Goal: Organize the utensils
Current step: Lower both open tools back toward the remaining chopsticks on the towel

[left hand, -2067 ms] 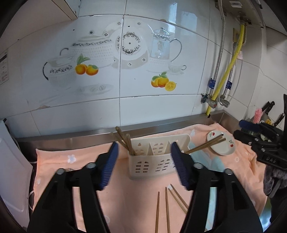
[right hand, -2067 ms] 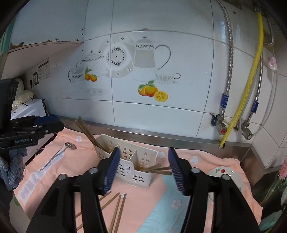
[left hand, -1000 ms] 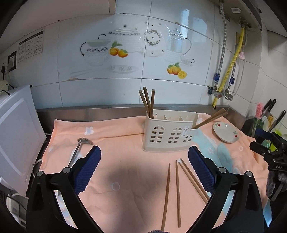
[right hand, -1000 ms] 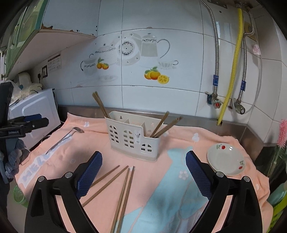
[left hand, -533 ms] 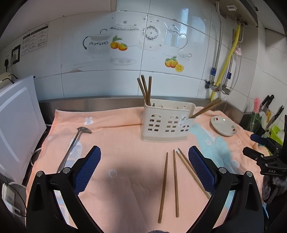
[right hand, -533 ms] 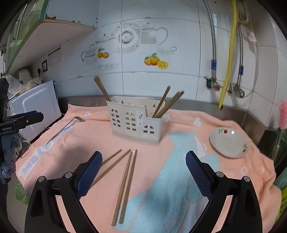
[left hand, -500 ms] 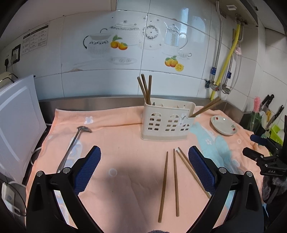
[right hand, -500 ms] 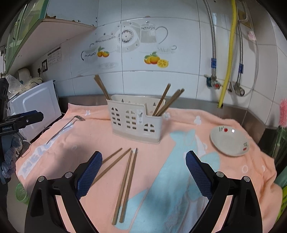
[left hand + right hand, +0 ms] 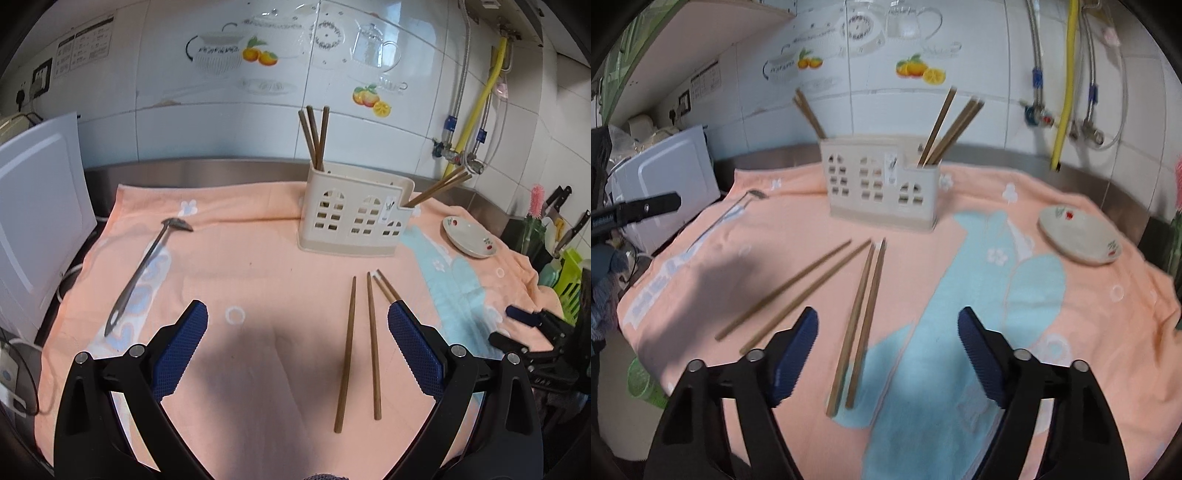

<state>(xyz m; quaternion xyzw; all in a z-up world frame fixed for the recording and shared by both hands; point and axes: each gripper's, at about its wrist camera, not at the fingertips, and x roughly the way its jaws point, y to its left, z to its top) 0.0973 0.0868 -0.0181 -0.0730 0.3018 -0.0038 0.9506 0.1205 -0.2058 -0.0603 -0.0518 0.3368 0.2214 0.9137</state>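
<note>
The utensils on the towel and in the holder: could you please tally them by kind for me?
Chopsticks lying loose on the towel: 4
Chopsticks standing in the holder: 6
Metal spoon: 1
Total: 11

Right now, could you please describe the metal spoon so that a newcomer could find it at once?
Start from the peach towel covering the counter, then look to its left side, away from the cream utensil holder. The spoon lies flat there alone, the only shiny metal utensil; the chopsticks are brown wood.
</note>
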